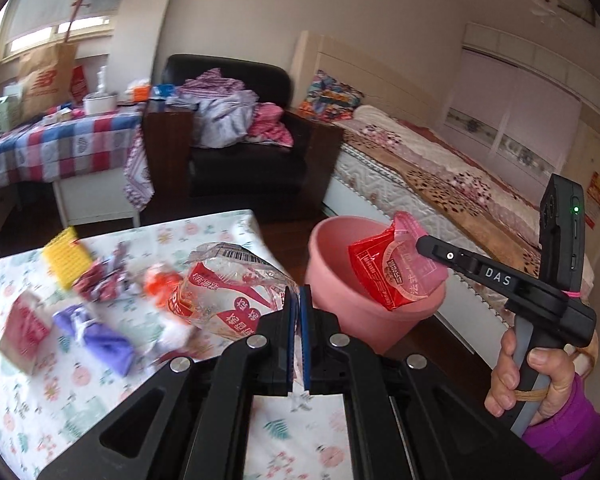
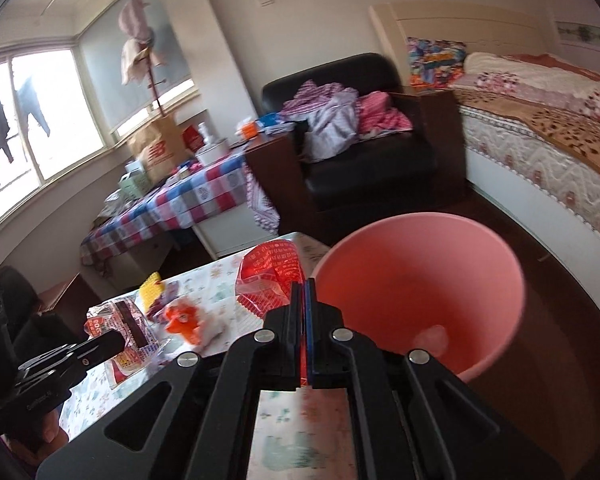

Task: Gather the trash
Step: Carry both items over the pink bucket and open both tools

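Ahead of the hand-held gripper, a black leather armchair (image 2: 364, 152) holds heaped pink and lilac clothes (image 2: 340, 116). Right of it runs a floral-quilted bed (image 2: 540, 120); left, a red-and-blue checked tablecloth (image 2: 188, 200) carries a brown paper bag (image 2: 156, 152).

bin (image 2: 420, 280): pink | wrapper (image 1: 396, 272): red, printed | bag (image 1: 228, 292): clear, red-white print, barcode | tablecloth (image 1: 80, 392): white, floral | far cloth (image 1: 60, 144): red-blue-white check | armchair (image 1: 252, 160): black | sleeve (image 1: 572, 428): purple
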